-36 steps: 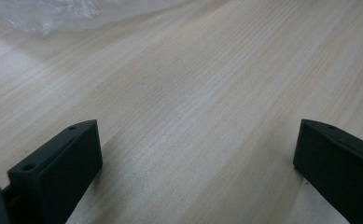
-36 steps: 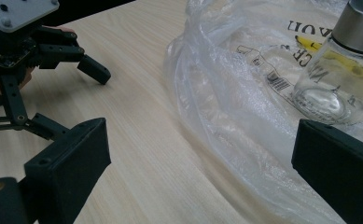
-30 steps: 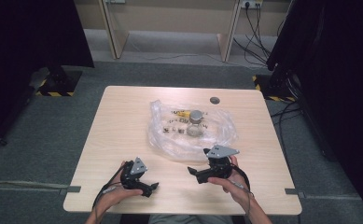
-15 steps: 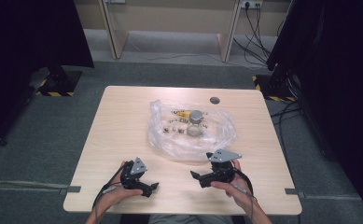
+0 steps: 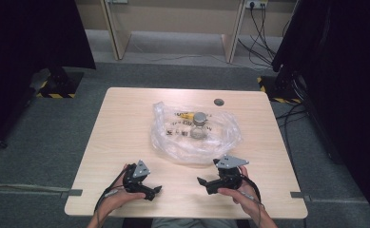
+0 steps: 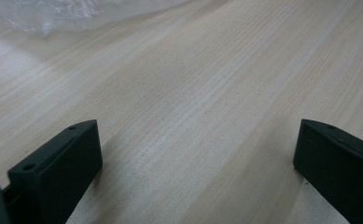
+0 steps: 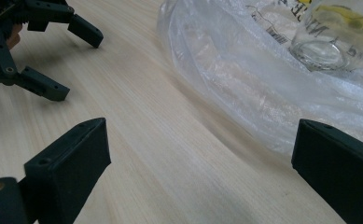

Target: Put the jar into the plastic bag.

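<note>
A crumpled clear plastic bag (image 5: 194, 135) lies mid-table, with a small glass jar (image 5: 199, 124) with a grey lid standing among its folds. My left gripper (image 5: 155, 192) rests near the front edge at left, open, with bare wood between its jaws (image 6: 195, 135). To the right, my right gripper (image 5: 202, 185) is open and points left, just in front of the bag. From the right gripper view (image 7: 202, 130), the bag (image 7: 263, 93) runs past on the right, the jar (image 7: 328, 37) is at the top right, and the left gripper (image 7: 25, 46) is at the top left.
A small dark round disc (image 5: 219, 101) sits on the light wooden table (image 5: 125, 123) behind the bag. An edge of the bag (image 6: 53, 14) lies ahead of the left gripper. Dark curtains and cables stand beyond the table on grey carpet.
My right gripper has drawn back a little from the bag toward the front edge. The left gripper has stayed where it was.
</note>
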Action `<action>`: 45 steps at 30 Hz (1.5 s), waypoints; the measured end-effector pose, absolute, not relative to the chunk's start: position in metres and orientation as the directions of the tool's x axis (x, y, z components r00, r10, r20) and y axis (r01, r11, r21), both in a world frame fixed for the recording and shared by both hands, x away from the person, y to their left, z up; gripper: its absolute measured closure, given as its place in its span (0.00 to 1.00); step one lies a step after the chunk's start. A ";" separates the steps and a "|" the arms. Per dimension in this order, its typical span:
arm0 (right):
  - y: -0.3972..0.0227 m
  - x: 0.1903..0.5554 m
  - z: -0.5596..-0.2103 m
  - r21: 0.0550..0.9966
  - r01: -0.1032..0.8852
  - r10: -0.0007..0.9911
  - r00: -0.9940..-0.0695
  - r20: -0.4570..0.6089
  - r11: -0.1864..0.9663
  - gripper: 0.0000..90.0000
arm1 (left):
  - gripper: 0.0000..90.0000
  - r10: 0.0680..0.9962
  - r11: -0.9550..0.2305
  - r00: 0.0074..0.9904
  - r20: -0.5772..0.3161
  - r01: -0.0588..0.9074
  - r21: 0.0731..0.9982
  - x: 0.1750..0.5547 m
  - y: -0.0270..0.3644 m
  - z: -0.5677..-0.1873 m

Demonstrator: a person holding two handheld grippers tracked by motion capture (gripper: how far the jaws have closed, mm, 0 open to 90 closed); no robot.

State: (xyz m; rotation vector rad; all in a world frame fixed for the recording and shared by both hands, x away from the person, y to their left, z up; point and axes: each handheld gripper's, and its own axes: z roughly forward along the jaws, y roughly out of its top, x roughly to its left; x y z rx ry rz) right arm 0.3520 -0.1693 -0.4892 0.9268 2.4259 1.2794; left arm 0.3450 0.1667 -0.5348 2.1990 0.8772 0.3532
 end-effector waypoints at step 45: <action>-0.200 0.332 -0.506 0.795 0.481 0.676 -0.726 0.125 0.370 0.06 | 0.00 0.684 -0.501 0.730 -0.014 0.483 0.718 0.345 0.167 -0.535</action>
